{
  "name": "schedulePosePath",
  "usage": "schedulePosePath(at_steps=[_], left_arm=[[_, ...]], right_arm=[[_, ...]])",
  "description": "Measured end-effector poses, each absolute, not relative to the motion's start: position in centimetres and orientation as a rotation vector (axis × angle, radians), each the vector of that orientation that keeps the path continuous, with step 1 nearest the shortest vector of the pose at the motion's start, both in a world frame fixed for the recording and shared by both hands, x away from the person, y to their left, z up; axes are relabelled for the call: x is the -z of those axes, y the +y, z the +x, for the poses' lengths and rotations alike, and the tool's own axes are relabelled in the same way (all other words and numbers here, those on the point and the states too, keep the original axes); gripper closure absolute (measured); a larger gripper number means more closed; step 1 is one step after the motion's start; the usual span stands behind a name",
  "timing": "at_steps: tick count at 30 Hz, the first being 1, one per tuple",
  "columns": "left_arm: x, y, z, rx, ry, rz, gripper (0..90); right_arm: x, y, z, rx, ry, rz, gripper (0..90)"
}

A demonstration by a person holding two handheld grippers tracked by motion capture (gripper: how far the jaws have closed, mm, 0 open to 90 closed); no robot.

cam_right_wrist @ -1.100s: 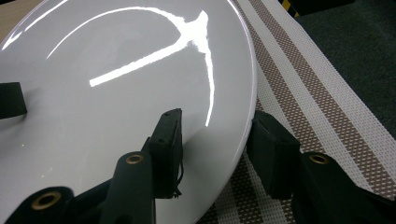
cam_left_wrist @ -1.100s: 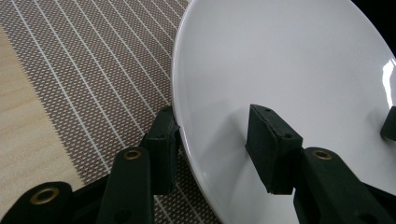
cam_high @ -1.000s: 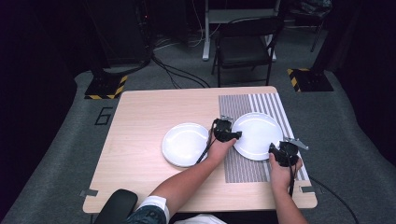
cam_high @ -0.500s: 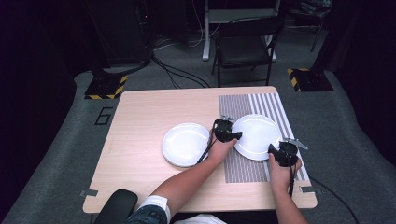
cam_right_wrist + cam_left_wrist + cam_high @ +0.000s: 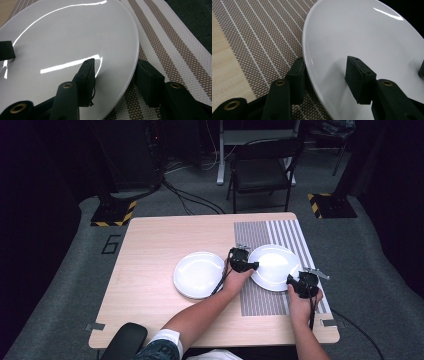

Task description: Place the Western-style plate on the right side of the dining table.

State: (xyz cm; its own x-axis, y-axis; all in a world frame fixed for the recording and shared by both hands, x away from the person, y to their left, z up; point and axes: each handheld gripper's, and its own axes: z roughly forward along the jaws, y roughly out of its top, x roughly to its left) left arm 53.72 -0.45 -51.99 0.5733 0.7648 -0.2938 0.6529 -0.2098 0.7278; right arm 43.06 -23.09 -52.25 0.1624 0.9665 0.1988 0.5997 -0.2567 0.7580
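On the striped mat [image 5: 280, 270] by the table's right edge lies the plate [image 5: 274, 265], set down. Both grippers, left [image 5: 248, 266] and right [image 5: 296, 282], straddle its rim, jaws just opening, released; only withdrawing seems left. Another plate [image 5: 198, 275] sits mid-table.

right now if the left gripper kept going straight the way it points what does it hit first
The left gripper already straddles the rim of the white plate on the striped placemat, fingers spread apart. Pushed straight on, the rim would likely meet its body between them; beyond, the right gripper at the far rim.
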Motion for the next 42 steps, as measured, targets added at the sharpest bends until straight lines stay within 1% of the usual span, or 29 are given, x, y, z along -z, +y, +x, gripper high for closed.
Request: schedulePosePath(at_steps=[5,11,24,32,35,39,42], left_arm=[[52.02,-0.62,53.65,-0.176,1.142,1.926,51.5],[51.96,-0.72,53.54,-0.208,1.125,1.956,50.3],[51.87,-0.84,53.47,-0.256,1.090,2.010,50.6],[51.89,-0.88,53.43,-0.252,1.086,2.010,49.8],[51.84,-0.86,53.38,-0.257,1.078,2.025,48.5],[51.71,-0.95,53.27,-0.301,1.054,2.047,48.7],[51.75,-1.03,53.22,-0.304,1.058,2.043,47.8]], right_arm=[[52.25,-23.09,43.09,-0.925,1.499,1.915,49.1],[52.25,-23.07,43.07,-0.923,1.508,1.905,48.5],[52.20,-23.09,42.98,-0.915,1.504,1.913,47.9],[52.21,-23.09,42.98,-0.903,1.510,1.905,46.3],[52.06,-22.95,42.84,-0.862,1.525,1.861,47.5],[52.17,-22.90,42.92,-0.858,1.527,1.866,46.4],[52.21,-23.05,42.94,-0.872,1.523,1.879,46.6]])
